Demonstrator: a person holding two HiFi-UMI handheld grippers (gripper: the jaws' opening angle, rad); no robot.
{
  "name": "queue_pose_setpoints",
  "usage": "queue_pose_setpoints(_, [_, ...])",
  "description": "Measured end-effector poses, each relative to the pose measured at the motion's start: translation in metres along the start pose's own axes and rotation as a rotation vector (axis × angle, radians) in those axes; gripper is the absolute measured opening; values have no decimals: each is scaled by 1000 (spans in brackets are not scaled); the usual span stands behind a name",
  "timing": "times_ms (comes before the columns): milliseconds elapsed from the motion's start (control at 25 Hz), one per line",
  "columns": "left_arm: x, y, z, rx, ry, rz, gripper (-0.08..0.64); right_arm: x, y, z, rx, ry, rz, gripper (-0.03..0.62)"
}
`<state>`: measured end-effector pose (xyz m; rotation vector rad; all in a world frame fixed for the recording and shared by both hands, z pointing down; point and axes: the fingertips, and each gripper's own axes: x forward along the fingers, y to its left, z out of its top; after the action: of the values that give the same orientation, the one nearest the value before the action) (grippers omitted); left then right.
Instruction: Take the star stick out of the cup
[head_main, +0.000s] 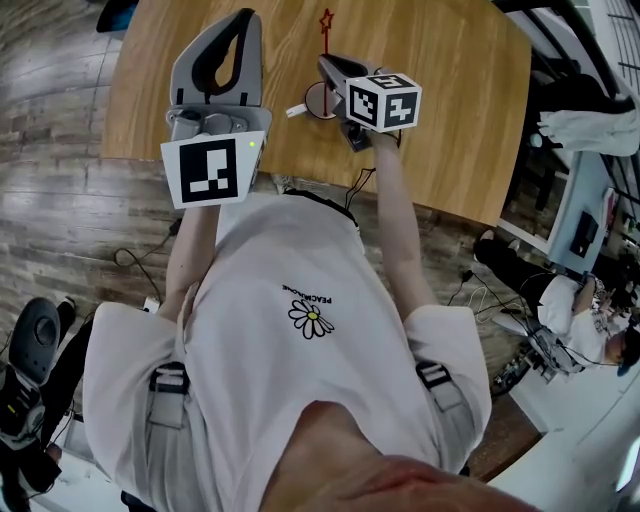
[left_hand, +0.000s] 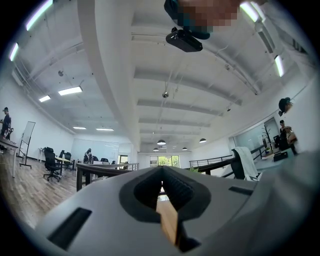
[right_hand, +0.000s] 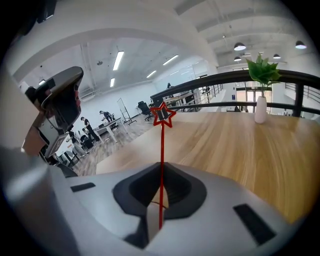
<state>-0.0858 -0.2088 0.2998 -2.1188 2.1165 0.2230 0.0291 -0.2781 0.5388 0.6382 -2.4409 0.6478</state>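
Note:
A thin red star stick (head_main: 326, 25) stands upright out of a white cup (head_main: 318, 103) on the wooden table (head_main: 450, 120). My right gripper (head_main: 328, 68) is over the cup, and its jaws are shut on the stick's shaft. In the right gripper view the star stick (right_hand: 162, 150) rises from between the closed pads of my right gripper (right_hand: 161, 172), with the star above them. The jaws hide the cup in that view. My left gripper (head_main: 244, 20) is held above the table's left part, pointing up and away, shut with nothing in it. In its own view my left gripper (left_hand: 161, 171) faces the ceiling.
A white vase with a green plant (right_hand: 260, 100) stands far back on the table. The table's near edge runs just under both grippers. Cables lie on the wooden floor (head_main: 60, 220) beside the person, and office desks and people are far off.

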Motion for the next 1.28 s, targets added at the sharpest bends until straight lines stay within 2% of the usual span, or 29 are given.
queue_pose_setpoints(200, [4, -2, -1, -3, 1, -12, 15, -3, -1, 4, 18, -22, 4, 12])
queue_pose_setpoints(320, [4, -2, 0, -4, -5, -20, 15, -11, 3, 18, 26, -85, -2, 12])
queue_pose_setpoints(480, [8, -7, 3, -6, -14, -37, 15, -35, 6, 51, -34, -192, -52, 12])
queue_pose_setpoints(600, [12, -15, 10, -7, -31, -55, 15, -63, 11, 81, -92, -299, -91, 12])
queue_pose_setpoints(880, [19, -30, 30, -17, -76, -87, 15, -154, 45, 139, -179, -636, -160, 12])
queue_pose_setpoints(1080, [21, -36, 35, -64, -68, -118, 15, -205, 60, 148, -204, -805, -230, 12])
queue_pose_setpoints(1280, [24, -38, 31, -81, -52, -138, 15, -226, 74, 139, -191, -902, -268, 12])
